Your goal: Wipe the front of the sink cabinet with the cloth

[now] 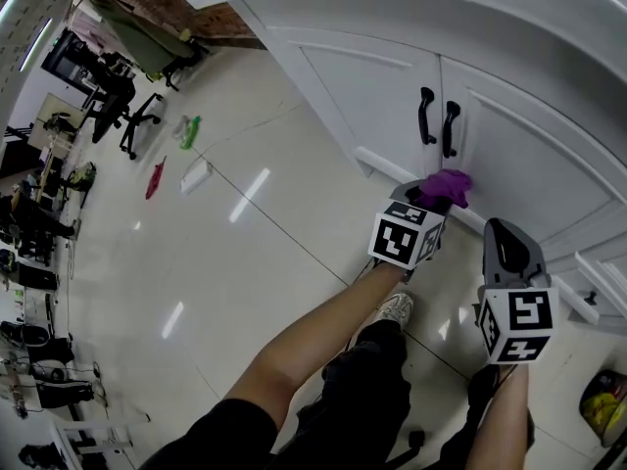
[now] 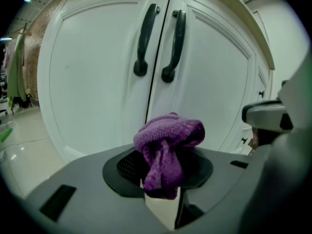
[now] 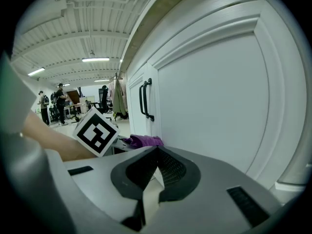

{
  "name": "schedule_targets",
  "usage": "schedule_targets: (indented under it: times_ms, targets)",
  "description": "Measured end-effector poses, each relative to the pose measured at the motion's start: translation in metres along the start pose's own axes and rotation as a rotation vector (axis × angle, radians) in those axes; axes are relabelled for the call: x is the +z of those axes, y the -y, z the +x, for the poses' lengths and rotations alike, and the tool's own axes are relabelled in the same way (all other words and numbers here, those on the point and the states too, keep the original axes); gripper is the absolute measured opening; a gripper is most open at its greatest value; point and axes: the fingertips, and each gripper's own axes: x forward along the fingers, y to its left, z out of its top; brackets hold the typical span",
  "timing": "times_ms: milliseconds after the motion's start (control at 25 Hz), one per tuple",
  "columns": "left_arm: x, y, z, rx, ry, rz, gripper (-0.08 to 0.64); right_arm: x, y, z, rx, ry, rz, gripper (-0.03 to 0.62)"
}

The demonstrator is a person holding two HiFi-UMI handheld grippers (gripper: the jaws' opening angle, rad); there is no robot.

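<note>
Head view has the left hand-held gripper (image 1: pixel 425 202) clamped on a bunched purple cloth (image 1: pixel 447 186), close to the white sink cabinet (image 1: pixel 372 86) and just below its two black handles (image 1: pixel 438 123). Beside it, the right hand-held gripper (image 1: pixel 502 238) has its jaws closed together on nothing.

Cloth (image 2: pixel 168 135) tail out of sight inside left gripper (image 2: pixel 163 177); sink cabinet (image 1: pixel 372 86) cut off at right edge.

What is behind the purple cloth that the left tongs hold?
Behind the cloth stand the white cabinet doors, with two black handles above it. The cloth covers the lower part of the seam between the doors.
</note>
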Motion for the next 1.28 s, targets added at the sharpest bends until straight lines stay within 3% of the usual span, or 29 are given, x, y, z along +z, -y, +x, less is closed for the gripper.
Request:
schedule_targets:
  times_ms: [440, 720, 1000, 1280]
  targets:
    - [-0.055, -0.012, 0.034, -0.009, -0.098, -0.003, 0.149, -0.011, -0.013, 0.008, 0.018, -0.035, 0.009, 0.0]
    - [-0.104, -0.023, 0.061, 0.001, -0.215, 0.006, 0.149, -0.021, -0.016, 0.008, 0.018, -0.066, 0.001, 0.0]
    - [-0.127, -0.031, 0.079, -0.011, -0.266, 0.012, 0.149, -0.024, -0.025, 0.009, 0.045, -0.093, -0.052, 0.0]
    - [-0.154, -0.043, 0.087, 0.014, -0.335, 0.0, 0.149, -0.017, -0.023, 0.011, 0.062, -0.06, 0.024, 0.0]
